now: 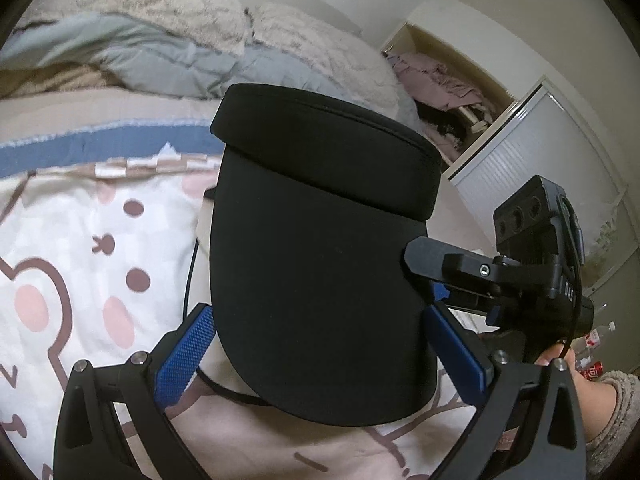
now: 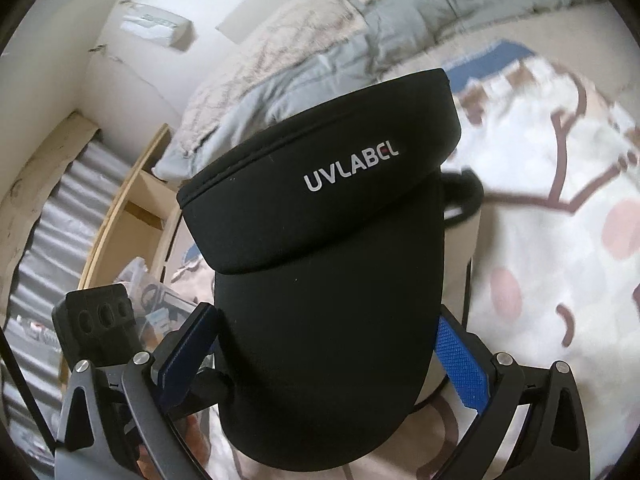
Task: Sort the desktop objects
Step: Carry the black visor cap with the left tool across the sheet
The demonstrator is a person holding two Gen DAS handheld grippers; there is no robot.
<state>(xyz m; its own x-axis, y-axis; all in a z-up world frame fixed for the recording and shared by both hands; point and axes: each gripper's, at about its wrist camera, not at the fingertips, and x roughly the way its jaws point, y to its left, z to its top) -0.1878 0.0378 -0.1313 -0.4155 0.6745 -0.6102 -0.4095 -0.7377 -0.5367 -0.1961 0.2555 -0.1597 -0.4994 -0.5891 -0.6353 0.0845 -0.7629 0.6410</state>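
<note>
Gripping one black visor cap (image 1: 320, 272) from both sides, left gripper (image 1: 316, 344), right gripper (image 2: 328, 344), above a cartoon-print blanket (image 1: 80, 248).

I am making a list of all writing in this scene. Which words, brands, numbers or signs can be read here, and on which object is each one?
"UVLABEL": pale letters on the band of the black visor cap that both grippers hold.
"DAS": partly readable vertical letters on the right gripper body, in the left wrist view; uncertain.
Red labels on the bottles by the floor: too small and blurred to read.
</note>
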